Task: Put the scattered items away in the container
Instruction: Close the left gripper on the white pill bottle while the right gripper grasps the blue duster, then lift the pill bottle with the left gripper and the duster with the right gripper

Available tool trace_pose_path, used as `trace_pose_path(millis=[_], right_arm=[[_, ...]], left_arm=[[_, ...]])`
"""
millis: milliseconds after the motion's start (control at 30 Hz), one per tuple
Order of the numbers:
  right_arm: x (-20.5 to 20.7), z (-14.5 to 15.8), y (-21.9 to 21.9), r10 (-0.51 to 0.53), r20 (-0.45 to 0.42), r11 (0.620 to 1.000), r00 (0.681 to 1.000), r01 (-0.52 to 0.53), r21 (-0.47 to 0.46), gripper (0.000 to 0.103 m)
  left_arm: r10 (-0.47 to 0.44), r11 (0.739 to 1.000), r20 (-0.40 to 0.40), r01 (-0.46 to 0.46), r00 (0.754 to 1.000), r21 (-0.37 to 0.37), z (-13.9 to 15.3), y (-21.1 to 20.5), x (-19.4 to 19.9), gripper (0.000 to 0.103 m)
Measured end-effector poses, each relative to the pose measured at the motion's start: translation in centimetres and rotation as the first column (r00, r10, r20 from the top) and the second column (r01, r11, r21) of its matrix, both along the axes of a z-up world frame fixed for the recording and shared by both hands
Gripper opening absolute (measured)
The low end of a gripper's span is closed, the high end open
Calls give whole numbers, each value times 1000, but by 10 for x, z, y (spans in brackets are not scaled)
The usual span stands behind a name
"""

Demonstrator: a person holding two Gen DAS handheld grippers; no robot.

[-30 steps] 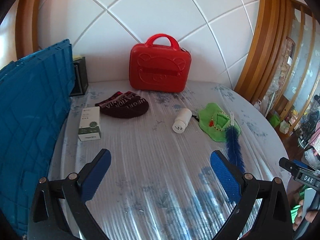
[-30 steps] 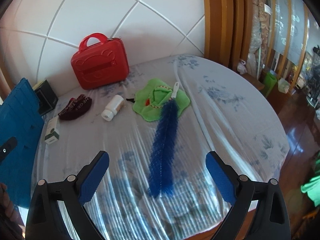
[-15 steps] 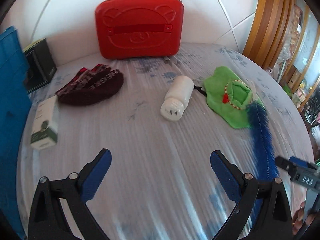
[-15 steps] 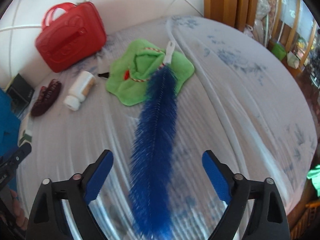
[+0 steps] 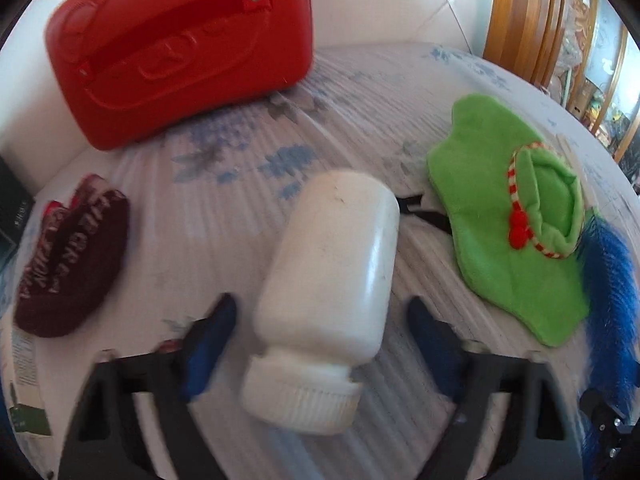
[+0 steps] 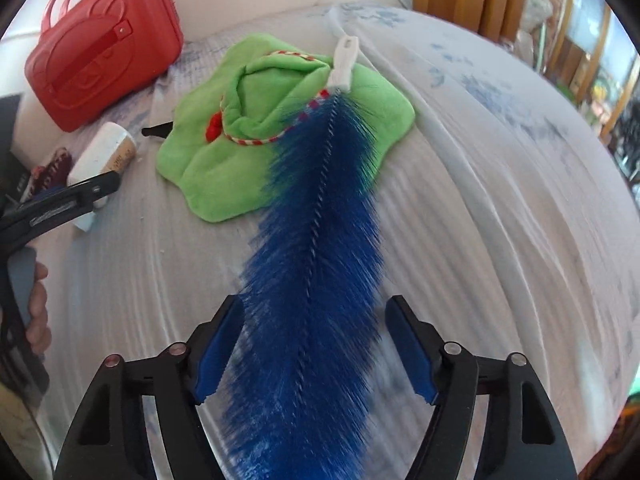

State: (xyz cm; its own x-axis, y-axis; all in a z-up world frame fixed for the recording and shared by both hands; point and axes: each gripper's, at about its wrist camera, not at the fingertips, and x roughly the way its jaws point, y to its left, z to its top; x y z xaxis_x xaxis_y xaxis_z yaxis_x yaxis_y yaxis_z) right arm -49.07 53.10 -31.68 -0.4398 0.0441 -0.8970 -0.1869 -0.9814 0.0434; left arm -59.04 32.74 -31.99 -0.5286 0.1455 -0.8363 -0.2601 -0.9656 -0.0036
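Both grippers have dropped low, jaws just closing. Left gripper [image 5: 320,320] straddles one white bottle [image 5: 328,280] at frame centre, not yet pinched; right gripper [image 6: 314,344] brackets one blue brush [image 6: 316,264], bristles only (likely slippery). Nearby: one green cloth [image 6: 208,168], one red case [image 5: 180,48].

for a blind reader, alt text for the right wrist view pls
The right tool straddles a blue bristle brush, its pads just closing in, not yet pressing. The brush's white handle rests on a green plush hat.
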Motion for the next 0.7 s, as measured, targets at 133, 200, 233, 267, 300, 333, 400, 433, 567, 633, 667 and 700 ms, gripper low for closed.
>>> trace_pose_path(millis=[133, 200, 233, 267, 300, 333, 400, 433, 567, 633, 667, 700], right_arm=[[-1, -2, -9, 27, -26, 998, 999, -26, 61, 60], [-2, -1, -11, 41, -43, 997, 998, -38, 65, 52], [-2, 0, -13, 53, -51, 996, 997, -49, 69, 46], [-2, 0, -14, 64, -58, 996, 996, -60, 72, 45], [-3, 1, -16, 71, -62, 995, 996, -66, 70, 41], [-2, 1, -17, 77, -65, 995, 995, -72, 68, 38], [1, 2, -17, 83, -69, 995, 994, -80, 54, 33], [3, 2, -15, 84, -70, 996, 994, -81, 37, 29], [13, 7, -7, 71, -73, 996, 995, -74, -45, 24], [15, 10, -4, 72, -65, 996, 995, -76, -51, 24], [16, 10, -2, 66, -59, 996, 996, -70, -57, 24], [18, 11, 0, 61, -54, 996, 997, -64, -67, 28]], left_arm=[[10, 1000, -16, -10, 1000, 17, 0, 1, 10, 52], [18, 1000, -15, -18, 1000, 23, 1, 0, 19, 52], [25, 999, -11, -25, 1000, 23, 1, 0, 27, 52], [30, 999, -7, -29, 1000, 25, 2, 0, 34, 52], [36, 999, -1, -36, 999, 30, 4, -2, 41, 52], [46, 998, 7, -46, 999, 38, 5, -4, 50, 52], [53, 997, 26, -54, 998, 46, 7, -5, 70, 52], [56, 997, 32, -58, 998, 51, 7, -6, 78, 52], [62, 996, 36, -64, 997, 57, 18, -10, 112, 52], [63, 996, 42, -65, 997, 59, 21, -10, 121, 52], [65, 996, 44, -67, 997, 54, 20, -9, 124, 52], [67, 996, 46, -69, 997, 49, 19, -8, 125, 52]])
